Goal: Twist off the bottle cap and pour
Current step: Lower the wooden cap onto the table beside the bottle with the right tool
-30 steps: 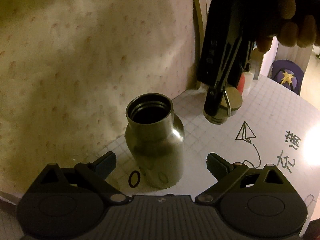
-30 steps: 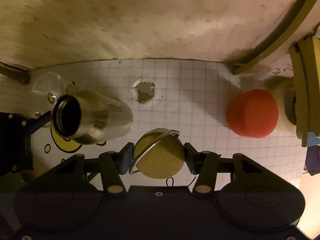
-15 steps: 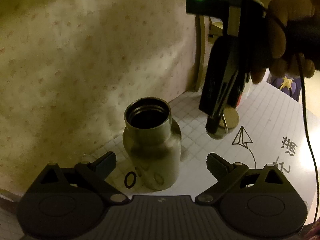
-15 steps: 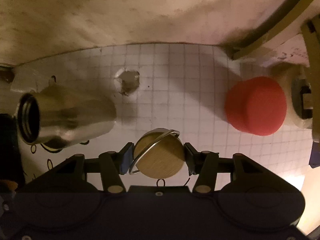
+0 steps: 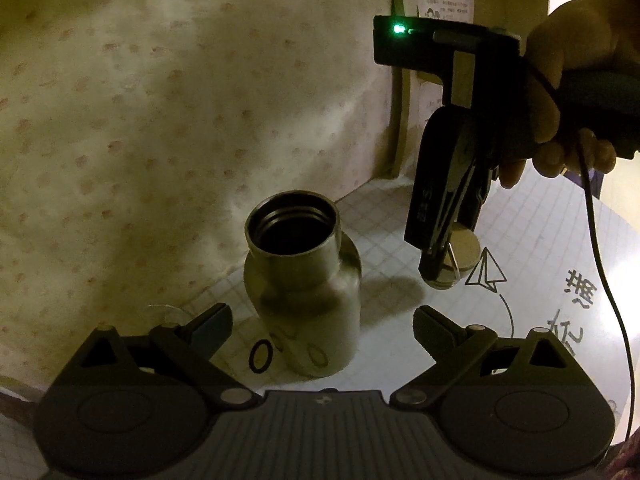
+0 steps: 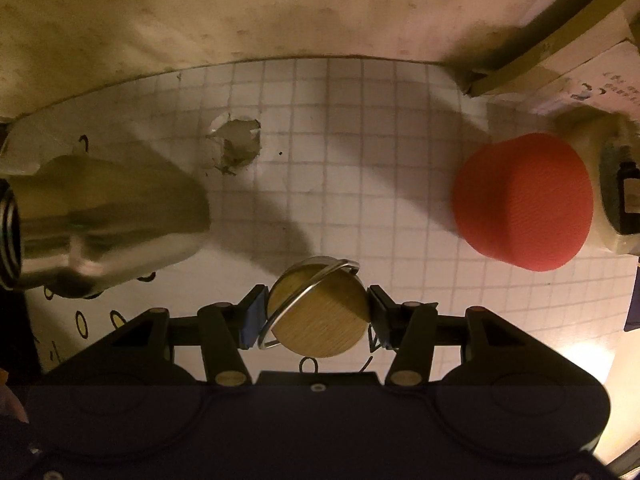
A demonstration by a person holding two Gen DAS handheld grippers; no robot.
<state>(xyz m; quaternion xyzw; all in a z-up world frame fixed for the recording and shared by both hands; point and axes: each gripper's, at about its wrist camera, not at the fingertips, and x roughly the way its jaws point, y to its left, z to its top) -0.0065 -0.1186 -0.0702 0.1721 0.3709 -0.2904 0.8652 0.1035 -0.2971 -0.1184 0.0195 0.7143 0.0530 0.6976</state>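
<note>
The left claw (image 5: pixel 322 326) gapes wide around the open steel bottle (image 5: pixel 304 280), touching nothing; the bottle stands near the worktop's (image 5: pixel 540 232) back edge. Close off-centre and it could tip. Further right, the right claw (image 6: pixel 316 314) pinches the cap (image 6: pixel 320 316) low over the grid; released tilted, it might roll.

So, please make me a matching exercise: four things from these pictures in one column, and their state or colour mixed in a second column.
Things:
1. bottle
2. cap
3. left gripper
4. round fabric object

States:
a. red
b. open, holding nothing
c. standing with its mouth uncovered
d. clamped in the right gripper

Pairs: 1-c, 2-d, 3-b, 4-a
</note>
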